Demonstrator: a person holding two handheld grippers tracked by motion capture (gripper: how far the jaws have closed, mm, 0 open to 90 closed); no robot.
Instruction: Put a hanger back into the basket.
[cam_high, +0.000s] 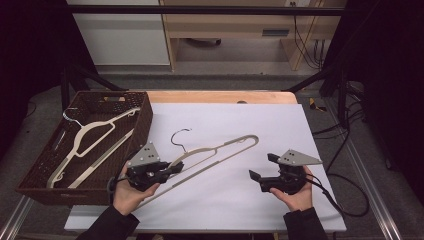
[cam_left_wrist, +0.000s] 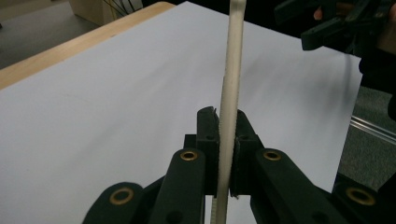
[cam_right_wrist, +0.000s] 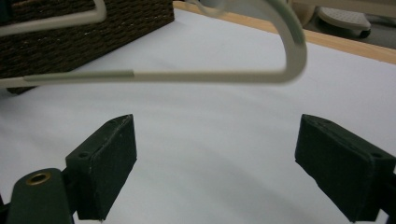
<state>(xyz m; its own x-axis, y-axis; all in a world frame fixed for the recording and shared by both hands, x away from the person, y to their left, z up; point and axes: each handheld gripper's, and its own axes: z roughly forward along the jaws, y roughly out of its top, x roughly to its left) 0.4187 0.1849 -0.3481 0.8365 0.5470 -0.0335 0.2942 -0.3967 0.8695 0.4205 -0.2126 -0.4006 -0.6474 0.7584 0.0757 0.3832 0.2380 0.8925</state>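
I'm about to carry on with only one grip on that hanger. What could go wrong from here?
1. The left gripper clamps the cream hanger near one end, so the long free end may swing or twist in the jaws.
2. The right gripper is open and apart from it, giving no support.
3. The basket already holds another hanger; hooks could tangle there.

We can make out no lettering, label, brand, number or sign anywhere here, neither on what sits at the left of the frame, nor on what lies across the middle, nor on the furniture along the top edge.
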